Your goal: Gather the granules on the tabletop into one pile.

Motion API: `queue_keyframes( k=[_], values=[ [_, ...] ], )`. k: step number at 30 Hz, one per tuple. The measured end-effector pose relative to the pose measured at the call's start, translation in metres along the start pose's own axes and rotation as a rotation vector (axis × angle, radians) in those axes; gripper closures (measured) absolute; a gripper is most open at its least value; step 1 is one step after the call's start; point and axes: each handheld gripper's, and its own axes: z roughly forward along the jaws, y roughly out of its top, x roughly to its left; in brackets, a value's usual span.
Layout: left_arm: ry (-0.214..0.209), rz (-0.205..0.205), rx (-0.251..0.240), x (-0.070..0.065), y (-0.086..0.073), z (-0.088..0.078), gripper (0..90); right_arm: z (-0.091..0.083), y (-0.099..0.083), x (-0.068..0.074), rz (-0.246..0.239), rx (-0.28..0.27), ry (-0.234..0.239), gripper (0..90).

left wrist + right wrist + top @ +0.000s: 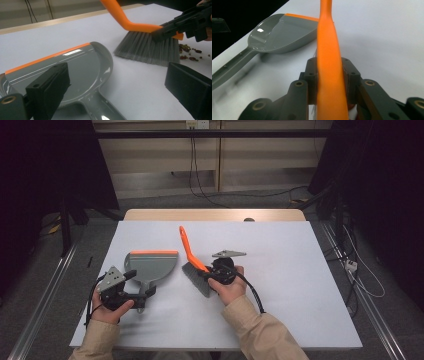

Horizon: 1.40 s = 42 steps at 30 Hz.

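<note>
The brush (329, 70) sits pinched by its orange handle between the right gripper's (210, 276) fingers, bristles on the white worktop (300, 270) (small seeds (188, 51) lie just beyond). The left gripper's (142, 295) fingers stand spread either side of the grey dustpan's (75, 67) handle, not pressing it.

We're looking at an evenly lit white desk (300, 270) from the high view, bright against very dark surroundings on both sides; light seems to fall from overhead, and shadows under the hands are soft and short. In the left claw view we catch white glare streaks on the glossy grey dustpan (75, 67), and the near black jaws are soft, out of focus. In the right claw view the orange brush handle (328, 62) sits so close it blurs, a bright glint marks the dustpan's rim, and a faint shadow lies beside its handle. All three pictures are slightly grainy.
</note>
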Motion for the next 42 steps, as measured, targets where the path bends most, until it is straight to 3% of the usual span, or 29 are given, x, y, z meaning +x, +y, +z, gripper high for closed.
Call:
queue_keyframes(
  k=[10, 22, 27, 30, 33, 36, 42],
  values=[
    [0.001, 0.011, 0.002, -0.003, 0.001, 0.001, 5.6, -0.027, -0.014, -0.019, 0.055, -0.016, -0.035, 70.7],
    [-0.003, 0.013, 0.007, -0.005, 0.001, 0.002, 5.6, -0.048, -0.021, -0.03, 0.058, -0.023, -0.066, 70.7],
    [-0.005, 0.011, 0.009, -0.005, 0.001, 0.003, 5.6, -0.052, -0.023, -0.031, 0.069, -0.036, -0.054, 70.8],
    [-0.007, 0.009, 0.012, -0.005, 0.001, 0.004, 5.6, -0.052, -0.023, -0.032, 0.12, -0.053, -0.008, 70.9],
    [-0.009, 0.007, 0.012, -0.005, 0.001, 0.006, 5.6, -0.05, -0.02, -0.031, 0.13, -0.063, 0.017, 71.0],
    [-0.009, 0.008, 0.014, -0.004, 0.001, 0.006, 5.6, -0.05, -0.012, -0.028, 0.109, -0.09, 0.026, 71.0],
    [-0.012, 0.003, 0.009, -0.003, 0.001, 0.005, 5.6, -0.038, 0.014, -0.027, 0.007, -0.1, 0.006, 71.1]
  ],
)
